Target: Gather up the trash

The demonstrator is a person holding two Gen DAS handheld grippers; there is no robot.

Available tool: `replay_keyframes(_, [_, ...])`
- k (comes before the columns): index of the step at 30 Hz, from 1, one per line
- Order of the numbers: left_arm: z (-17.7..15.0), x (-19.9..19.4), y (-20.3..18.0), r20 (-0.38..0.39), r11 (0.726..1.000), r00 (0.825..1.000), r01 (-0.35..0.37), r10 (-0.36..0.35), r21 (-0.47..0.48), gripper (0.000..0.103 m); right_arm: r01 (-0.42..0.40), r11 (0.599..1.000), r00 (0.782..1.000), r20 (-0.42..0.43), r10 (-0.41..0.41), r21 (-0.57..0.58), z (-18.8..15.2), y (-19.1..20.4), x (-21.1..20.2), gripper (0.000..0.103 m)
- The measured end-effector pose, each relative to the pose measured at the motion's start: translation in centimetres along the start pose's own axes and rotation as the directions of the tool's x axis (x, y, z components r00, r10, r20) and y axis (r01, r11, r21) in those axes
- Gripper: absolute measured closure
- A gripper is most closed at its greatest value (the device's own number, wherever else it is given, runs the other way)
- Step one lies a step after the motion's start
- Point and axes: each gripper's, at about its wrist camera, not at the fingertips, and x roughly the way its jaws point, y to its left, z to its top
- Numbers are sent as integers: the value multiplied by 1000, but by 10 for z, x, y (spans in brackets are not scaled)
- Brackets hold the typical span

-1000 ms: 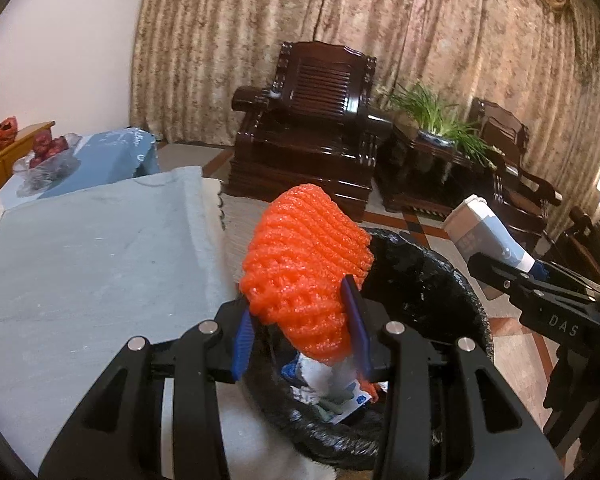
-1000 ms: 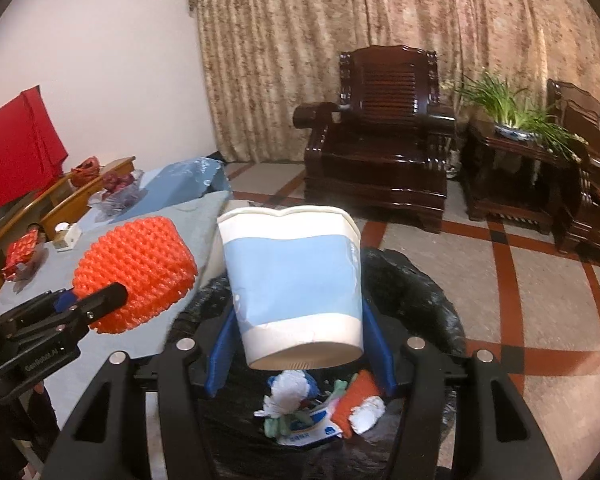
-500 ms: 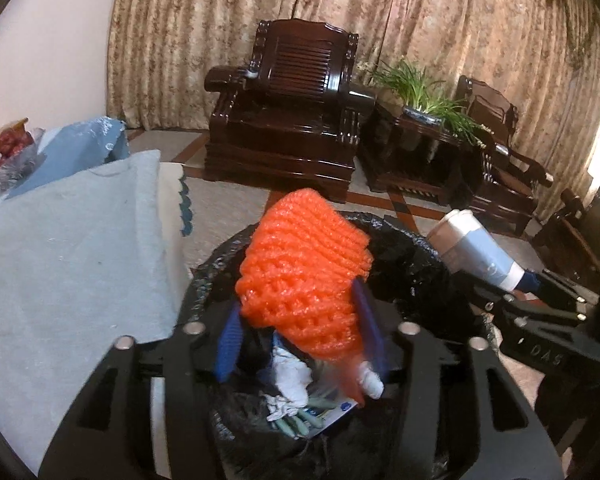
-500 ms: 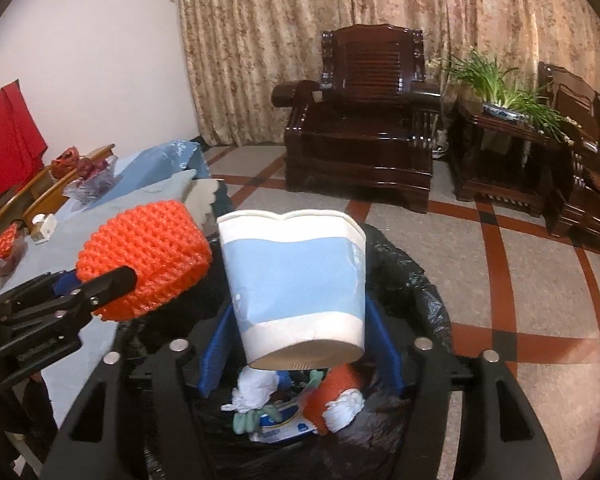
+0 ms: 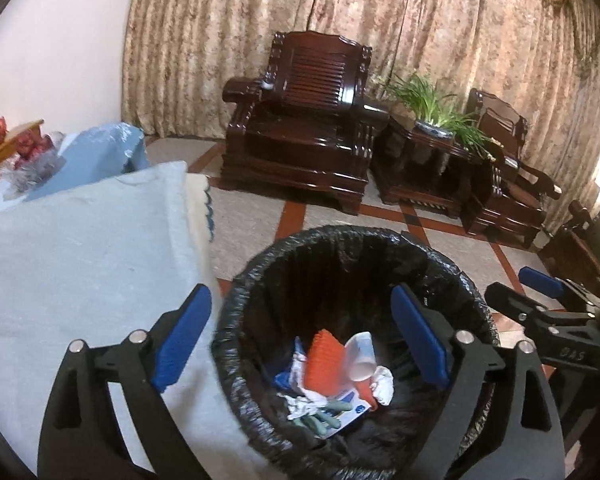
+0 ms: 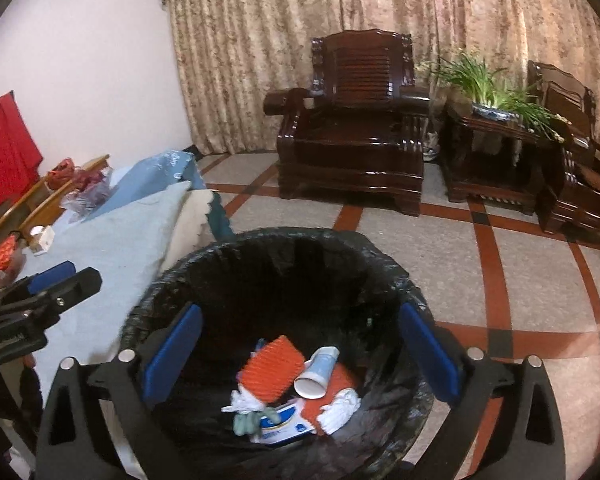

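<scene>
A black-lined trash bin [image 5: 340, 240] [image 6: 284, 240] stands on the floor beside the table. Inside lie the orange foam net [image 5: 320, 360] [image 6: 272, 372], the blue-and-white paper cup [image 5: 362, 360] [image 6: 318, 372], crumpled white tissues [image 6: 340, 406] and a blue-white packet [image 6: 284, 420]. My left gripper [image 5: 300, 336] is open and empty above the bin's left rim. My right gripper [image 6: 298, 352] is open and empty above the bin. Each gripper shows at the edge of the other's view, the right one in the left wrist view [image 5: 540, 296] and the left one in the right wrist view [image 6: 60, 280].
A table with a light blue cloth [image 5: 80, 248] [image 6: 120, 240] lies left of the bin, with bags and small items at its far end [image 6: 84, 188]. Dark wooden armchairs [image 6: 356, 140] and a plant stand [image 6: 496, 120] stand behind on the tiled floor.
Both grippers opened. The orange foam net dropped from the left gripper and the paper cup from the right gripper into the bin.
</scene>
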Motion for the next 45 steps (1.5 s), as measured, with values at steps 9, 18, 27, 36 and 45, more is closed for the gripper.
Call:
replay_keyframes(9, [1,-55,3,16,999,999,-37,36,10,11,-83,994,996,20,84,-68,9,38,-40,6])
replay_keyframes(18, [-4,-108,7,45,995,994,-96,96,-7,8,-110,991,994,16,112,-69,8,55,-72,6])
replay_keyframes(27, [-1,-146,5,80,992,989,-123,123,-10,8,-138,985,989,35,142,-102,12,73,-98,6])
replay_keyframes(36, [2,-168,12,108,989,983,-145,147,-27,8,-150,978,985,60,159,-144,15,89,-114,6])
replay_keyframes(45, [4,-178,12,131,987,978,-160,163,-30,8,-157,975,983,75,170,-160,15,95,-121,6])
